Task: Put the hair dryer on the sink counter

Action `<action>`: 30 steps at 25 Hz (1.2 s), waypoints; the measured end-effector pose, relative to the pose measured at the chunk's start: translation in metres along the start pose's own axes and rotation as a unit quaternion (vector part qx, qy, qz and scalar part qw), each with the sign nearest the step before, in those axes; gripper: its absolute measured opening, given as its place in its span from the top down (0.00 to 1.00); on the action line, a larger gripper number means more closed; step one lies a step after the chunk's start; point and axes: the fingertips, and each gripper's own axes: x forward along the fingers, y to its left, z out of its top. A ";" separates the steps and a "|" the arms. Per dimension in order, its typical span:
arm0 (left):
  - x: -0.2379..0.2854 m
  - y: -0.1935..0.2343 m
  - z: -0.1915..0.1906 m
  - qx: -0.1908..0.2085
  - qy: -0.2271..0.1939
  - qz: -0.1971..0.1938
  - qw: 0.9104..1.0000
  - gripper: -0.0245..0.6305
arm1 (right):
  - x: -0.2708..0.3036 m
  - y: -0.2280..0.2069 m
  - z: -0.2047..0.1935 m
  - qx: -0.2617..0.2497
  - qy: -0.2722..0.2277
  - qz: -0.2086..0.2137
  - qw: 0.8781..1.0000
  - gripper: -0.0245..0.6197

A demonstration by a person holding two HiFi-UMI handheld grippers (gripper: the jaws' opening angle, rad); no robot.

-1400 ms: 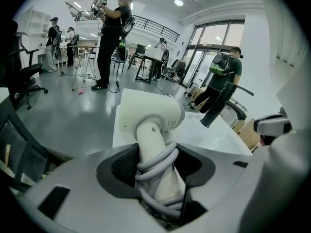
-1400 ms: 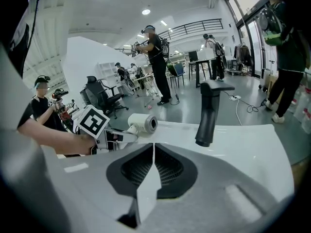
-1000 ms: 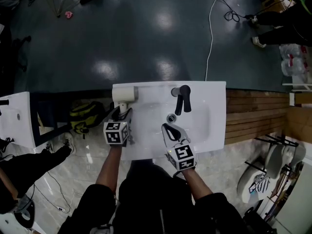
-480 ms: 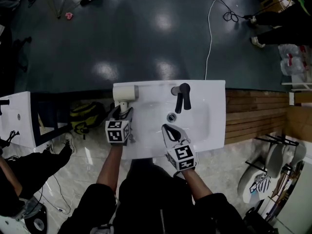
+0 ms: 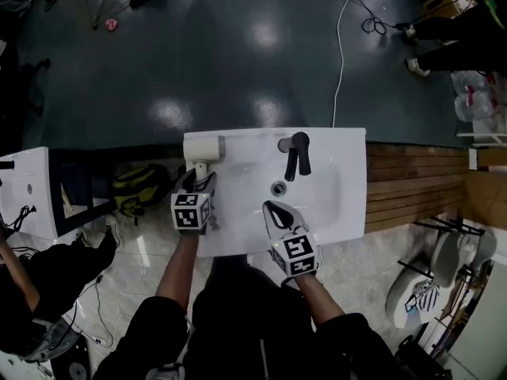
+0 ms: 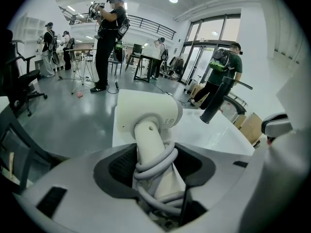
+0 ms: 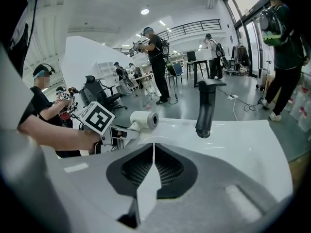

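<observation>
The cream hair dryer (image 5: 203,150) is over the far left corner of the white sink counter (image 5: 348,180), its barrel pointing right. I cannot tell whether it touches the surface. My left gripper (image 5: 200,182) is shut on its handle, around which the grey cord is wound (image 6: 154,165). The left gripper view shows the dryer's head (image 6: 148,114) rising just beyond my left gripper (image 6: 155,171). My right gripper (image 5: 275,210) is shut and holds nothing, over the basin's near edge. In the right gripper view my right gripper (image 7: 153,152) has its jaws pressed together, with the hair dryer (image 7: 143,119) far left.
A black faucet (image 5: 297,157) stands at the back of the basin, with the drain (image 5: 278,188) below it; the faucet (image 7: 205,108) also shows ahead of my right gripper. Another white unit (image 5: 24,188) stands at left. People stand on the dark floor beyond.
Both grippers and the hair dryer have hardly moved. A person at the lower left of the head view has shifted.
</observation>
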 end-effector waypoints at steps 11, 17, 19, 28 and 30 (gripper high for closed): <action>-0.004 -0.001 0.002 0.004 0.001 0.001 1.000 0.63 | 0.004 0.001 0.002 -0.002 0.001 0.003 1.000 0.95; -0.011 -0.001 0.007 0.003 -0.005 -0.002 1.000 0.63 | 0.007 0.007 0.003 -0.005 0.002 0.007 1.000 0.95; -0.013 -0.001 0.008 0.001 -0.008 -0.002 1.000 0.63 | 0.008 0.008 0.005 -0.006 0.001 0.009 1.000 0.95; -0.021 -0.002 0.014 0.006 -0.017 0.002 1.000 0.63 | 0.003 0.009 0.007 -0.011 -0.002 0.012 1.000 0.95; -0.024 -0.002 0.016 0.007 -0.020 0.004 1.000 0.63 | 0.001 0.010 0.007 -0.012 -0.004 0.013 1.000 0.95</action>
